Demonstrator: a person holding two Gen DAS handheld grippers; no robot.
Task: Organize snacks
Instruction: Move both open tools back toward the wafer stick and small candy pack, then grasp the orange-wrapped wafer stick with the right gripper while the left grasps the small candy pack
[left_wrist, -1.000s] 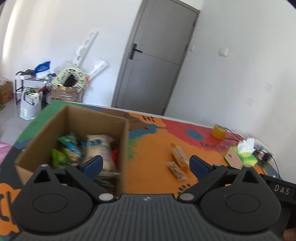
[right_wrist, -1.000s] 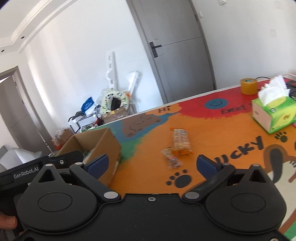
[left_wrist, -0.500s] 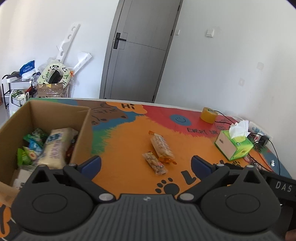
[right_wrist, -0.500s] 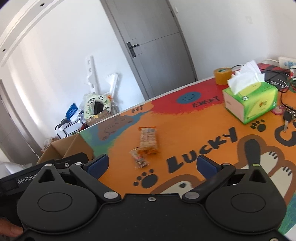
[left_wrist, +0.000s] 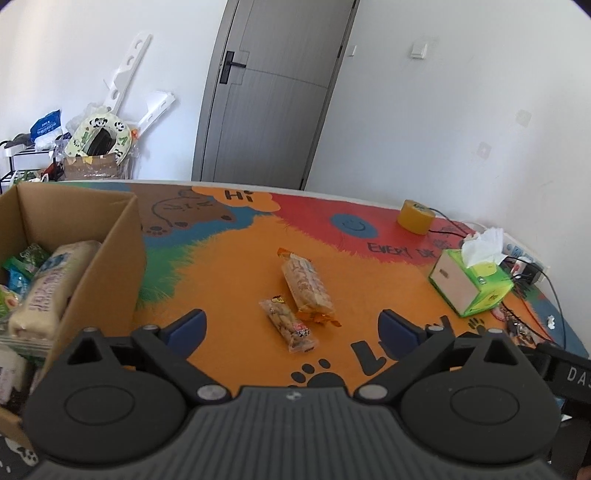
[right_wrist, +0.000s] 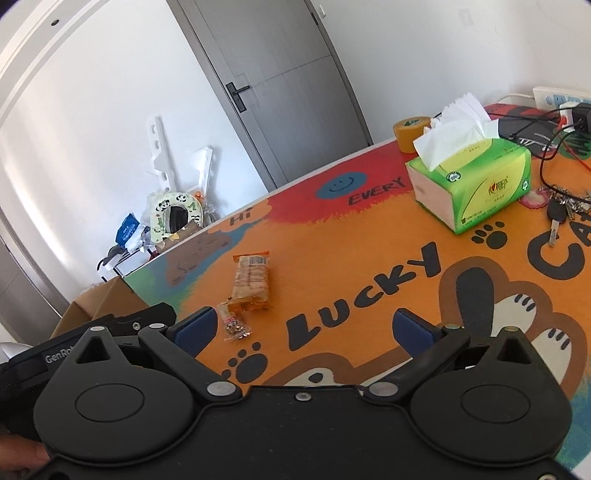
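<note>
Left wrist view: two snack packets are left on the tabletop's middle, both claws held apart and empty.

The left gripper (left_wrist: 291, 325) is best lowered over the small nut packet (left_wrist: 289, 324), closed across its narrow width; beyond lies one cracker packet (left_wrist: 306, 286), touching it; one cardboard box (left_wrist: 107, 258) at the left edge; right gripper (right_wrist: 303, 326) waits.

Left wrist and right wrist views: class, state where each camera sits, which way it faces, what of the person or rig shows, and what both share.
Left wrist: on the left gripper, facing the door across the table; open fingers, cardboard box at left.
Right wrist: on the right gripper, facing the table; open fingers, the other gripper's body and a fingertip at lower left.
Shared: two snack packs, tissue box, tape roll.
</note>
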